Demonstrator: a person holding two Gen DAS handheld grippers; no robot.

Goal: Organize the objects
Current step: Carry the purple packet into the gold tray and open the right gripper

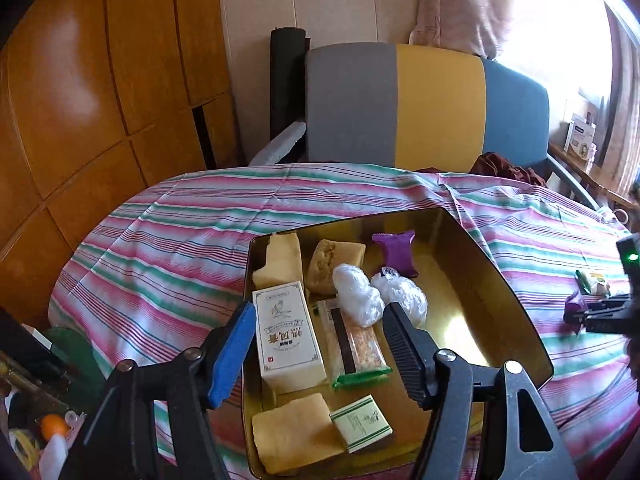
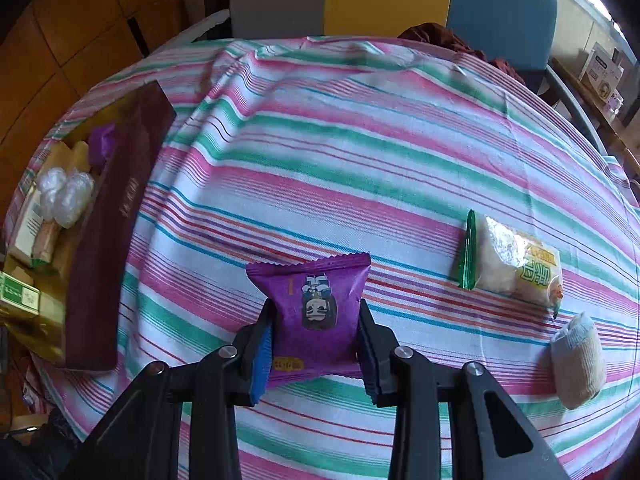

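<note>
Purple packet point(image 2: 316, 312) being pinched by the right gripper point(image 2: 316, 344)—crinkly foil may be slipping free; left gripper point(image 1: 320, 344) hovering spread, empty, over the tin point(image 1: 520, 304)—crowding risks collision.

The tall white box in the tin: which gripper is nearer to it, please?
Left. The left gripper hangs open just above the tall white box; the right gripper grips a purple snack packet beside the tin.

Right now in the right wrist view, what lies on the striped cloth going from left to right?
Gold tin with snacks at the left edge → purple snack packet clamped in the right gripper → green-edged rice cracker packet → small pale wrapped bundle at the far right.
</note>
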